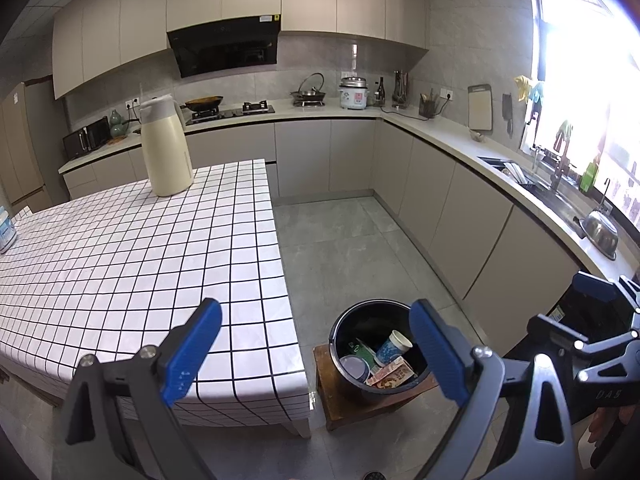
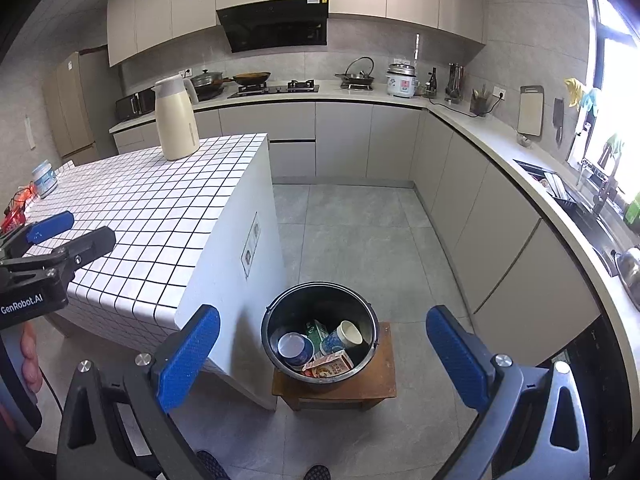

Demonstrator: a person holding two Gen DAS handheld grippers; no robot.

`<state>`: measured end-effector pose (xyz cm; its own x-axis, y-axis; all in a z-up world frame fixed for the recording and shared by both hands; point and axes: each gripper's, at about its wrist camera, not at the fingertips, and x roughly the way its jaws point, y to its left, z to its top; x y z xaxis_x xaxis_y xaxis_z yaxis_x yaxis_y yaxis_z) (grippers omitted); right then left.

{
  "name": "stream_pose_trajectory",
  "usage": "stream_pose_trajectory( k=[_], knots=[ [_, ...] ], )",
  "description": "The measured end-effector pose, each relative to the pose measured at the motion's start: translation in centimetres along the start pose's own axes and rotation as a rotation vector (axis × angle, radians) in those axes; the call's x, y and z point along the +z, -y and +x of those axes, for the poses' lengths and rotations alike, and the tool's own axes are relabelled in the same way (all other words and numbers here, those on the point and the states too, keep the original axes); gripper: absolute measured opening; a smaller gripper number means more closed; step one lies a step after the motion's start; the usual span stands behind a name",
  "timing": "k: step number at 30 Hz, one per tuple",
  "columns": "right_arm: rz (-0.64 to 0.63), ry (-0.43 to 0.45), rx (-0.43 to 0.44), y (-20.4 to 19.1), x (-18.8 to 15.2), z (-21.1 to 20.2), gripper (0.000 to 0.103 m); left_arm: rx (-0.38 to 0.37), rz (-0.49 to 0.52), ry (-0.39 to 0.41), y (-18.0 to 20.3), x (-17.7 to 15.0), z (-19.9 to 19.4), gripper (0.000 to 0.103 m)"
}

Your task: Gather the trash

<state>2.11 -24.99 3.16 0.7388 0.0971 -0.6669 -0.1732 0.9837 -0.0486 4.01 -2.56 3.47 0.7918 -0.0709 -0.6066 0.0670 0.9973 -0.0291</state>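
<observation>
1. round black plastic bucket (image 2: 320, 332), lower centre, sits on a small square wooden stool (image 2: 380, 380); it holds paper cups and crumpled cartons.
2. left gripper (image 1: 316, 354) fingers wide, empty.
3. right gripper (image 2: 322, 354) fingers wide, empty.
4. glossy white grid-tiled surface (image 2: 160, 216) at left carries a smooth cream jug (image 2: 176, 120).

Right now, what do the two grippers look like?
Both the left gripper and right gripper have textured blue pads on black angular fingers with silver bolts. The left one's body carries white "GenRobot.AI" lettering, seen from the right wrist.
</observation>
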Motion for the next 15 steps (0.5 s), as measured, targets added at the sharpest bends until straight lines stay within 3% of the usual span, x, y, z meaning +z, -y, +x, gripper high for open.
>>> stream_pose_trajectory(
  k=[15],
  knots=[
    [-0.007,-0.014,0.011,0.26,0.21,1.03,0.103,0.006,-0.002,-0.005,0.26,-0.26,0.1,0.096]
  ],
)
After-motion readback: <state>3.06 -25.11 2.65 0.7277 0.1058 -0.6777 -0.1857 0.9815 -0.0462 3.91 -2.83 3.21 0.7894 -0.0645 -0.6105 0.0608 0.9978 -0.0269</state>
